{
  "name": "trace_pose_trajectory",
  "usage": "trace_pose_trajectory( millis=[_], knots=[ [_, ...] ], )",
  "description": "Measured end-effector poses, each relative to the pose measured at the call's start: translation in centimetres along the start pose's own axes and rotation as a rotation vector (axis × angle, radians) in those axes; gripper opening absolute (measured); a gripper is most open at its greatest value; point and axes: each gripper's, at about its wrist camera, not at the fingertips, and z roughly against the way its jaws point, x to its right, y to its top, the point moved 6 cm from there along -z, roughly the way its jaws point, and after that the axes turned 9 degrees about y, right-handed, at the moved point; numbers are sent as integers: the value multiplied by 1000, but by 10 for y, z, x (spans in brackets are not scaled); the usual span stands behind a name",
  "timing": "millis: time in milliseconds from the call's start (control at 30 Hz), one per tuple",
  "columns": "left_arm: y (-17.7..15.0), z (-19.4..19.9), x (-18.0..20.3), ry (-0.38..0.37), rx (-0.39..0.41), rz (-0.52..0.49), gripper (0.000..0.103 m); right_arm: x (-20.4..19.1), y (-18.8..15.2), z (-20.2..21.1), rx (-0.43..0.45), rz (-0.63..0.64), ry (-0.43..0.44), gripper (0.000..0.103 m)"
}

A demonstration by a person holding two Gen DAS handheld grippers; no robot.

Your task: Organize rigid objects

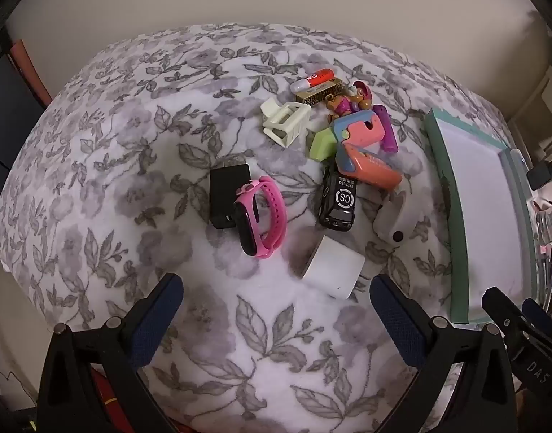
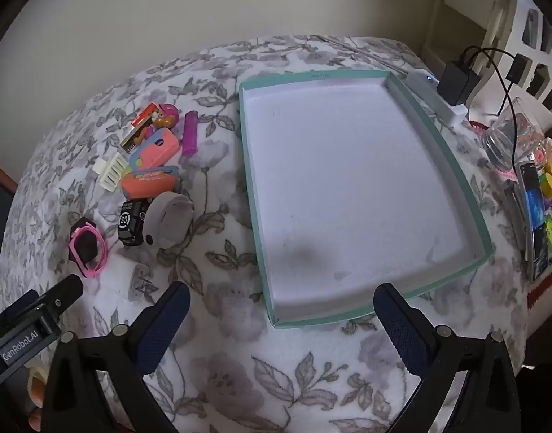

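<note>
At centre frame, the black toy car (image 1: 338, 196) reads "CS EXPRESS"; both the left hand-held gripper (image 1: 276, 321) and the right hand-held gripper (image 2: 281, 324) are spread, pinching nothing; lower left, "GenRobot.AI".

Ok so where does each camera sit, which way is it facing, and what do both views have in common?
Left wrist: on the left hand-held gripper, angled steeply down at the pile of small objects, among them the pink watch; its own open fingers show.
Right wrist: on the right hand-held gripper, angled down at the teal tray; its own open fingers show.
Shared: floral cloth, tray, object pile, each other's gripper at the frame edge.
</note>
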Motion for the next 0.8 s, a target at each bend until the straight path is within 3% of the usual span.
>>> trace_pose_trajectory(
  millis=[800],
  knots=[
    [-3, -6, 2, 17, -25, -14, 103, -2, 2, 2, 1, 9, -15, 103]
  ],
)
